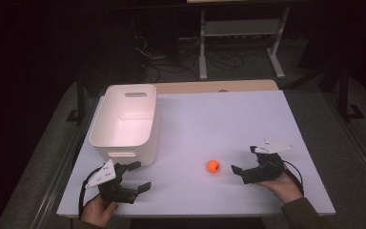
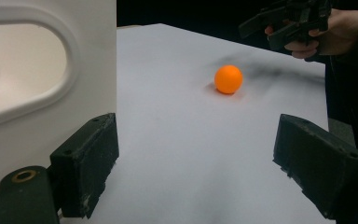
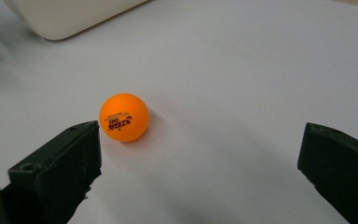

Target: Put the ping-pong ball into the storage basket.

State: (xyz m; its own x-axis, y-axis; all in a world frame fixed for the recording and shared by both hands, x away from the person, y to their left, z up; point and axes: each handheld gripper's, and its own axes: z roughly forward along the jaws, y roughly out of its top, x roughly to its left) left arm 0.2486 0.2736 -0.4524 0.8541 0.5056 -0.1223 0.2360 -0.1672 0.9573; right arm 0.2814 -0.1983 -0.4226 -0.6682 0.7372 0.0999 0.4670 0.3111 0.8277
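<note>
The right gripper (image 1: 242, 161) holds its jaws wide apart, empty, near the small orange plastic ball (image 1: 213, 166). The left gripper (image 1: 137, 175), likewise spread, grips nothing beside the white plastic bin (image 1: 124, 152).

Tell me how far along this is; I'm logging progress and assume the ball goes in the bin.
Nothing looks done yet: the orange ball lies on the table, and the white bin looks empty. In hand: the right tool is open beside the ball; the left tool is open too. Left: grasping, carrying, dropping.
</note>
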